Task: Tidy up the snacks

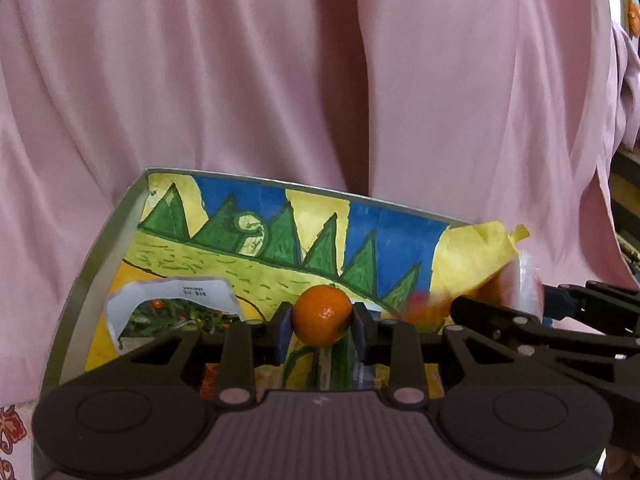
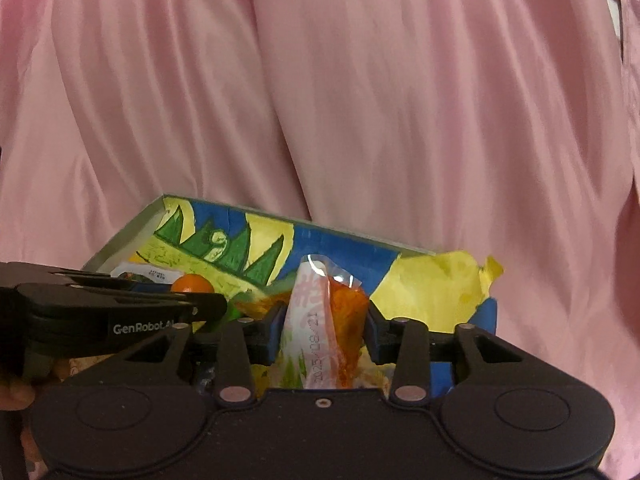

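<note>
Pale pink draped satin curtain (image 1: 320, 80) across the whole background, close behind everything. In front of it, a shallow grey cardboard box (image 1: 100, 248) lined with a hand-painted paper drawing (image 1: 256, 240) of green triangular spikes on blue and yellow. At the box's right end, crumpled yellow paper (image 1: 476, 256) sticking up above the rim. Inside the box at the left, a white snack packet (image 1: 176, 300) printed with green leaves and small orange fruits, partly hidden behind the left gripper's black finger arm.

Left gripper (image 1: 322, 322) reaching forward over the box's near edge, pointed slightly downward, clamped on a small round orange mandarin (image 1: 322, 320); both blue pads pressed against the fruit's sides, fruit held above the box floor near the middle.

Right gripper (image 2: 325, 326) alongside, just to the right and angled the same way over the box's right half. Between its blue pads, a clear plastic snack pouch (image 2: 320, 320) with orange contents and a white printed seam bearing a date stamp, standing upright. Pouch against the left pad; contact at the right pad unclear, so grasped or let go cannot be told.

Part of a hand (image 2: 16, 392) visible at the lower left edge of the right wrist view, beneath the left gripper's body.
</note>
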### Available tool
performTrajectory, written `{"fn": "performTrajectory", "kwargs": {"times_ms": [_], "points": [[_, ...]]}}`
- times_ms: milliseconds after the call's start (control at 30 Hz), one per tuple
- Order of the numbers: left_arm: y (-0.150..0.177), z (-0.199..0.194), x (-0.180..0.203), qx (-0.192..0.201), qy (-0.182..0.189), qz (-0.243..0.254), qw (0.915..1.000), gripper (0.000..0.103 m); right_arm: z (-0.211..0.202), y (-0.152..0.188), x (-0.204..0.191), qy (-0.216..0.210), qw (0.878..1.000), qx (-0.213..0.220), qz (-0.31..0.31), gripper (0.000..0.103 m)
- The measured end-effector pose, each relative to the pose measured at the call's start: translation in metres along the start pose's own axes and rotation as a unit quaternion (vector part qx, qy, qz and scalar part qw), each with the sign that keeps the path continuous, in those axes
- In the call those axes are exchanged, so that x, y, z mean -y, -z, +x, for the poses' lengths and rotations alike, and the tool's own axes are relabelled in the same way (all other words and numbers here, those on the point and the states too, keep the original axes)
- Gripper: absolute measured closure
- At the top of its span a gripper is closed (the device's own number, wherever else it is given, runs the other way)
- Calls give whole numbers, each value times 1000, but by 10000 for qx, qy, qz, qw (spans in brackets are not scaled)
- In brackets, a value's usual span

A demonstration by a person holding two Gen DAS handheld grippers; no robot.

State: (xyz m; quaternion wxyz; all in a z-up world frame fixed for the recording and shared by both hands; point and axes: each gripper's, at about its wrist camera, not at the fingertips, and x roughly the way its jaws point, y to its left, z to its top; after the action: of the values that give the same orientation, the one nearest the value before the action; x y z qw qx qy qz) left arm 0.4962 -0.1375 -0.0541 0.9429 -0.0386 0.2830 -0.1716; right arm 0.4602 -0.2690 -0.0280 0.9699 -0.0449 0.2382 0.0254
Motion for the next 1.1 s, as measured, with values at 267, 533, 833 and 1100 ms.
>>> {"fn": "performTrajectory", "kwargs": {"times_ms": [267, 533, 833, 1100], "points": [[-3, -9, 1, -5, -19, -156, 9999, 42, -8, -1, 9, 34, 9999, -42, 127, 44], [-11, -44, 1, 229, -133, -254, 9993, 25, -38, -6, 18, 117, 9995, 133, 266, 27], [-19, -121, 10, 757, -287, -93, 9967, 3, -96, -16, 15, 108, 9976, 515, 442, 9], [-10, -204, 9, 1149, -535, -20, 9919, 0, -163, -21, 1, 75, 9949, 880, 496, 1]]}}
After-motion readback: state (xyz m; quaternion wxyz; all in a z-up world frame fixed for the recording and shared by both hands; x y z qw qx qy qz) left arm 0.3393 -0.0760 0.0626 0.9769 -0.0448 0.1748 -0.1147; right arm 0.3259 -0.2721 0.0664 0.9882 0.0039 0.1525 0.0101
